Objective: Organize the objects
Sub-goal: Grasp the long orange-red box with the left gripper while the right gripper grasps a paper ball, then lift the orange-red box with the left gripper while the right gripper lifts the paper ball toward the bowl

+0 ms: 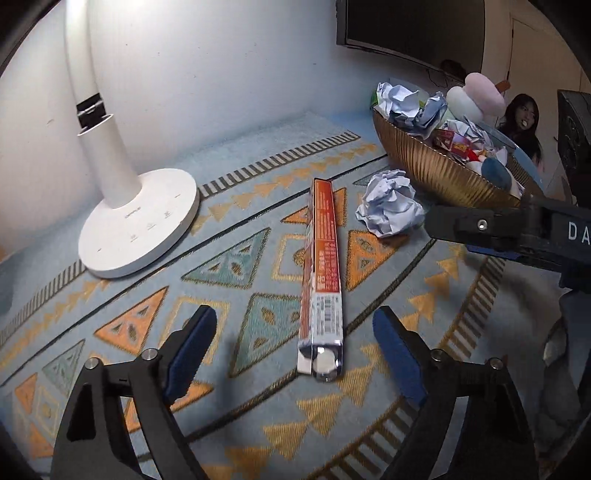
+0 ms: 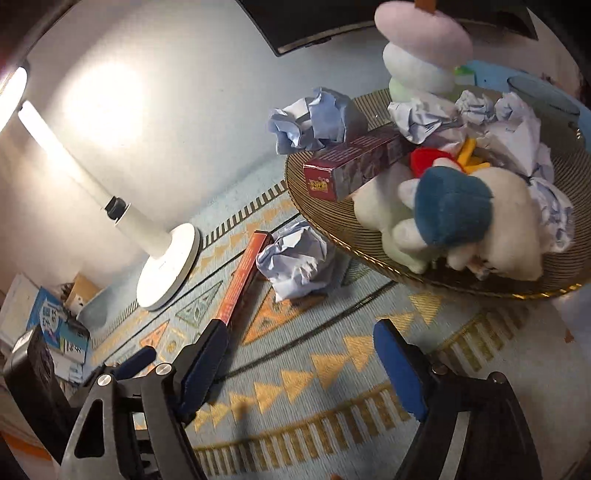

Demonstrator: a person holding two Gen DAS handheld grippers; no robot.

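Note:
A long orange and silver box (image 1: 324, 273) lies flat on the patterned cloth, its near end between and just ahead of my open, empty left gripper (image 1: 295, 350). It also shows in the right wrist view (image 2: 242, 275). A crumpled blue paper ball (image 1: 389, 208) lies beside the box, next to the gold bowl (image 1: 436, 170); it also shows in the right wrist view (image 2: 295, 260). The bowl (image 2: 321, 210) holds paper balls, a dark red box (image 2: 351, 168) and plush toys (image 2: 454, 218). My right gripper (image 2: 301, 358) is open and empty, above the cloth in front of the bowl.
A white desk lamp (image 1: 136, 221) stands on the cloth at the left, near the wall. The right gripper's body (image 1: 517, 229) reaches in at the right edge. A dark monitor (image 1: 413, 26) hangs behind the bowl. Boxes and clutter (image 2: 55, 325) sit off the table's left side.

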